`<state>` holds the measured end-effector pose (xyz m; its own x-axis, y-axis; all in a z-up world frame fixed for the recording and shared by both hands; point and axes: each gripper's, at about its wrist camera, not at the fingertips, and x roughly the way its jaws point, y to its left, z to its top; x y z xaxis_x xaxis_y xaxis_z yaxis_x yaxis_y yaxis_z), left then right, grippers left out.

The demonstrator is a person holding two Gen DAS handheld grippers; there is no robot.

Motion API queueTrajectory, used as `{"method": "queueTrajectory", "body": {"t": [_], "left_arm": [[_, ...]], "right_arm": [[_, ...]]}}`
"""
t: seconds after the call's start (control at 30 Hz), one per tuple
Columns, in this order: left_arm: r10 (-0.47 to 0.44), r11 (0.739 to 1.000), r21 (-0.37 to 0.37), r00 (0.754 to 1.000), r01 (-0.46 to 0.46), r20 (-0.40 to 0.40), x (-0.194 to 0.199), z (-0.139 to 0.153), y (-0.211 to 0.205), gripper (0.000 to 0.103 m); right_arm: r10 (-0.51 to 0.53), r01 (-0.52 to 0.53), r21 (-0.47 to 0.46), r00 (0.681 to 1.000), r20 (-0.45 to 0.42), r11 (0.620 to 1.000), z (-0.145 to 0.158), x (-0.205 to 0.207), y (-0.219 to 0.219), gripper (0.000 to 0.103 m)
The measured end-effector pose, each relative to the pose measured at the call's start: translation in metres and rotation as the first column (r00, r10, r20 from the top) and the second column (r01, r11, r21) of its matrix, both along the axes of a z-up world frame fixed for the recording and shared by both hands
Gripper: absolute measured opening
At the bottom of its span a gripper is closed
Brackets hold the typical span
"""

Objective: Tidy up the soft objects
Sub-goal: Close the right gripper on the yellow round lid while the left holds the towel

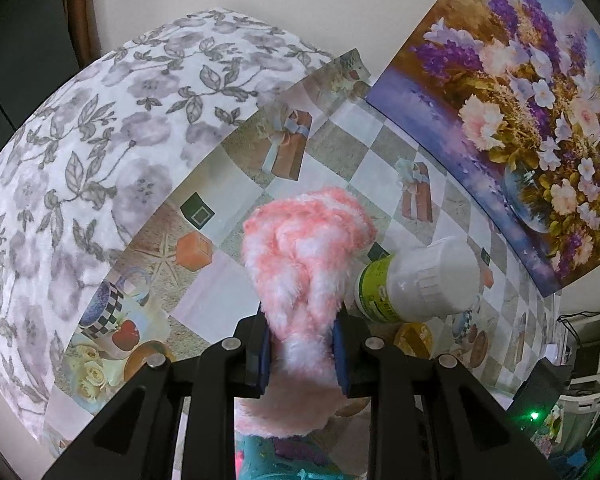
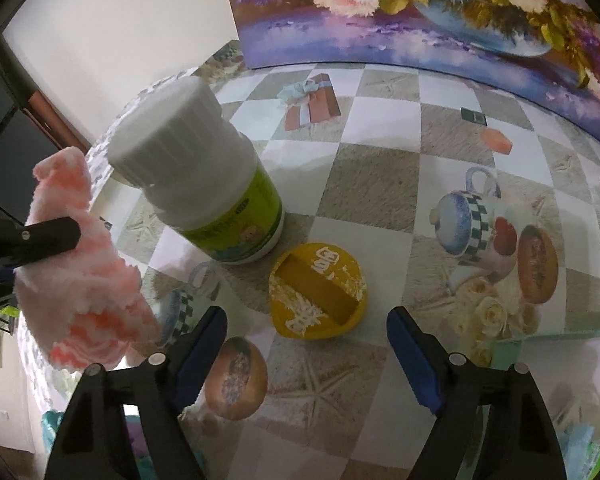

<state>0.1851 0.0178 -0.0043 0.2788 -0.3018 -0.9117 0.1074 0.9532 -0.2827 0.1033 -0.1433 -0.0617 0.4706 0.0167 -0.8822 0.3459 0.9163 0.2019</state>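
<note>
Left gripper (image 1: 302, 350) clamped on pink cloth (image 1: 304, 256), right gripper (image 2: 306, 354) spread wide above yellow lid (image 2: 318, 290), bottle (image 2: 204, 176) just beside

Two wrist views, both tilted steeply down at your table (image 1: 204, 296).
Your left camera looks close along its fingers toward the painting (image 1: 512, 120); your right sits near the yellow lid (image 2: 318, 290). Both share the bottle (image 1: 416, 280), pink cloth (image 2: 88, 280) and painting.
</note>
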Motion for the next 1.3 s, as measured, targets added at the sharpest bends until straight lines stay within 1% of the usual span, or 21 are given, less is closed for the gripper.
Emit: {"method": "queueTrajectory", "body": {"t": [0.1,0.2,0.3,0.33,0.37,0.57,0.83,1.03,1.3], "left_arm": [[-0.004,1.0,0.001,1.0,0.004,-0.006,0.001,-0.003,-0.001,0.026],[-0.005,1.0,0.005,1.0,0.005,-0.008,0.003,-0.004,-0.002,0.026],[-0.009,1.0,0.006,1.0,0.009,-0.007,0.003,-0.005,-0.003,0.026],[-0.011,1.0,0.006,1.0,0.011,-0.007,0.002,-0.005,-0.004,0.026],[-0.012,1.0,0.006,1.0,0.013,-0.006,0.002,-0.005,-0.004,0.026],[-0.021,1.0,0.009,1.0,0.021,0.0,0.002,-0.005,-0.006,0.026],[-0.03,1.0,-0.001,0.999,0.03,0.029,-0.003,0.005,-0.012,0.026],[-0.044,0.999,-0.018,0.997,0.045,0.065,-0.011,0.023,-0.018,0.026],[-0.066,0.997,-0.037,0.988,0.071,0.139,-0.03,0.059,-0.029,0.026]], "right_arm": [[0.004,-0.004,-0.025,1.0,-0.002,1.0,-0.001,0.003,0.001,0.083],[0.014,-0.015,-0.069,1.0,-0.008,0.997,-0.001,0.006,0.004,0.078],[0.027,-0.028,-0.105,1.0,-0.011,0.994,0.0,0.008,0.008,0.064],[0.033,-0.034,-0.118,0.999,-0.012,0.992,0.0,0.009,0.009,0.055],[0.035,-0.037,-0.128,0.999,-0.014,0.991,0.0,0.01,0.01,0.052],[0.031,-0.033,-0.118,0.999,-0.014,0.992,0.001,0.008,0.005,0.052],[0.037,-0.034,-0.131,0.999,0.019,0.991,0.02,-0.002,0.006,0.052],[0.035,-0.028,-0.144,0.998,0.05,0.989,0.039,-0.013,0.001,0.052],[0.004,0.01,-0.165,0.996,0.085,0.986,0.069,-0.036,-0.014,0.052]]}}
